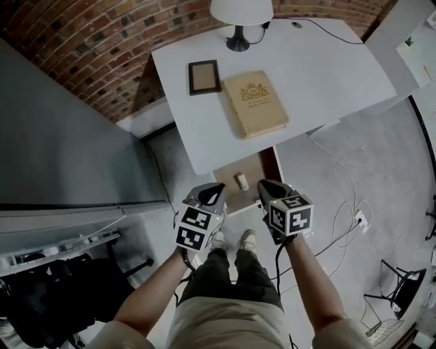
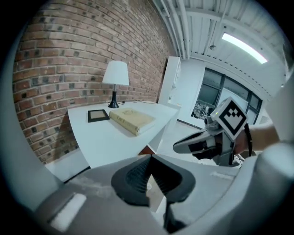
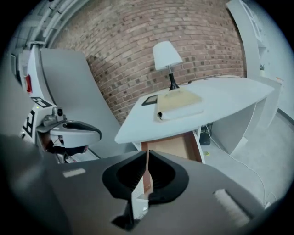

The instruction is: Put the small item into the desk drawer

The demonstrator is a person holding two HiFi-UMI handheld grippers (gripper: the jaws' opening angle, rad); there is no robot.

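A small pale cylindrical item (image 1: 242, 181) lies inside the open brown wooden drawer (image 1: 230, 172) under the white bench (image 1: 320, 65). The left tool (image 1: 218, 189) and right tool (image 1: 263, 185) hover on either side of it, above the drawer's front end. Each has its jaws pressed together on nothing. On the bench top sit a tan hardback book (image 1: 255, 102), a dark-framed picture (image 1: 204, 76) and a white-shaded lamp (image 1: 240, 13)

Rough red-brown brick wall (image 1: 82, 41), smooth matt white tabletop (image 1: 327, 75), tan book (image 1: 255, 102) with a matt cover, perhaps cloth, smooth brown wooden drawer (image 1: 231, 172) bottom, speckled grey hard floor (image 1: 340, 177)
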